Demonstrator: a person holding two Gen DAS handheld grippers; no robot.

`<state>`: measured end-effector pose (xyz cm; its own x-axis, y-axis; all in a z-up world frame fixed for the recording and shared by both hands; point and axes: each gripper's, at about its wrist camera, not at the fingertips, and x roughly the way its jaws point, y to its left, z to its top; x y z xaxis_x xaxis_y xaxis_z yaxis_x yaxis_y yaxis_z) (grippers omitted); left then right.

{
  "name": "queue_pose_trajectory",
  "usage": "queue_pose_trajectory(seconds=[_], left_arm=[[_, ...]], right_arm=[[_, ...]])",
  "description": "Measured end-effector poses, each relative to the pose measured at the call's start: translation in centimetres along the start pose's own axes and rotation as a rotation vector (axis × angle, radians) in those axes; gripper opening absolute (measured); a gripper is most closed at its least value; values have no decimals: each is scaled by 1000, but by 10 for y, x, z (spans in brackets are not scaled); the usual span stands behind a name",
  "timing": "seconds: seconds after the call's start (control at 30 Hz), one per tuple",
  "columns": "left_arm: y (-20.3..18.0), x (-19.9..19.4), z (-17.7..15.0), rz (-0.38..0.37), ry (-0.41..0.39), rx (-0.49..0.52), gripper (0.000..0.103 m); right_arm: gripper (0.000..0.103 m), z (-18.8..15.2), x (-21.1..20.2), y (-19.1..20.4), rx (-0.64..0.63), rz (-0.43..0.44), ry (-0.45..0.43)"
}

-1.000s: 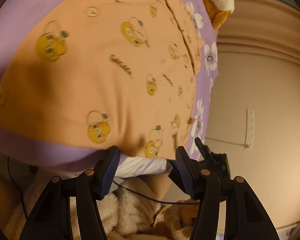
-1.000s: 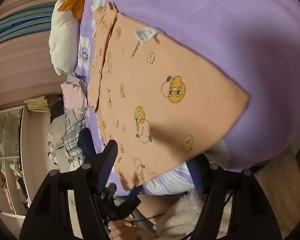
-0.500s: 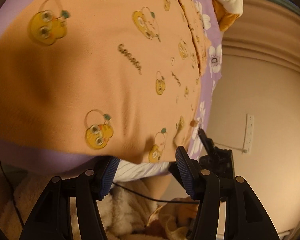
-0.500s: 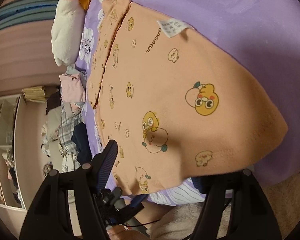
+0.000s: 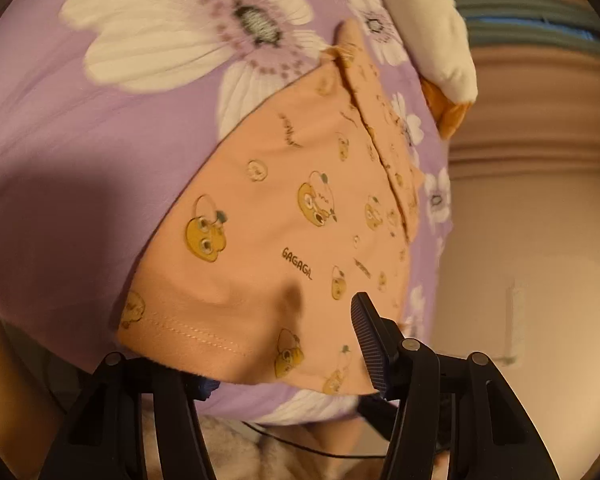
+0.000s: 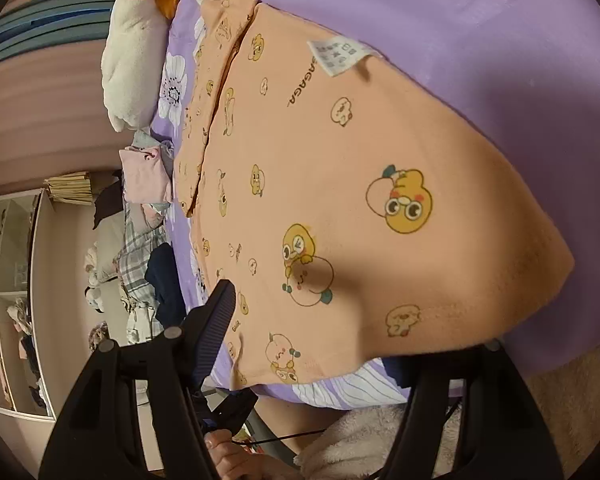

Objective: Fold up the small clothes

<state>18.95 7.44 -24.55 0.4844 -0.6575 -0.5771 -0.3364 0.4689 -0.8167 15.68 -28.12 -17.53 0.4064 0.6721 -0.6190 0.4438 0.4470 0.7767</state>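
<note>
On purple floral bedding (image 5: 100,152), soft peach shirt (image 5: 284,240) hem lies between both spread tongs (image 5: 292,352) (image 6: 312,340).

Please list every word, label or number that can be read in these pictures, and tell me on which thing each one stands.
"GAGAGA": printed in dark letters on the peach cotton garment with cartoon ducks, readable in the left wrist view.
"GAGAGA": the same print again near the garment's far edge, right wrist view.
White sewn-in care label on that garment: symbols and print too small to read.
</note>
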Motion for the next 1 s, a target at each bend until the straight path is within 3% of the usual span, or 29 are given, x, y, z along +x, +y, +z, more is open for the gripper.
queue_pose_trajectory(seconds=[0.1,0.3,0.33,0.43,0.53,0.57,0.6,0.63,0.77,0.87,0.97,1.0], left_arm=[[8,8,1,-44,45,-38,56],[-17,39,6,-123,95,1,56],[-20,45,9,-112,94,13,56],[-22,55,16,-7,59,11,36],[-20,50,15,7,26,43,31],[-19,47,13,40,9,61,25],[-18,46,13,51,3,71,24],[-17,44,12,48,0,82,24],[-15,36,11,38,0,93,24],[-13,37,10,53,-15,104,24],[-15,42,8,80,-54,136,18],[-14,43,8,92,-60,136,11]], right_arm=[[66,0,2,3,-24,-16,3],[67,2,-1,18,-55,-30,-53],[67,3,-1,26,-95,-58,-67],[64,8,4,33,-143,-139,-106],[54,9,4,19,-116,-119,-125],[49,9,1,15,-112,-112,-130],[41,10,-1,10,-101,-109,-132],[40,12,-5,4,-70,-91,-128],[40,20,-27,-23,91,12,-192],[43,18,-41,-24,96,6,-292],[42,14,-27,-18,52,24,-261],[34,12,-18,-17,37,19,-235]])
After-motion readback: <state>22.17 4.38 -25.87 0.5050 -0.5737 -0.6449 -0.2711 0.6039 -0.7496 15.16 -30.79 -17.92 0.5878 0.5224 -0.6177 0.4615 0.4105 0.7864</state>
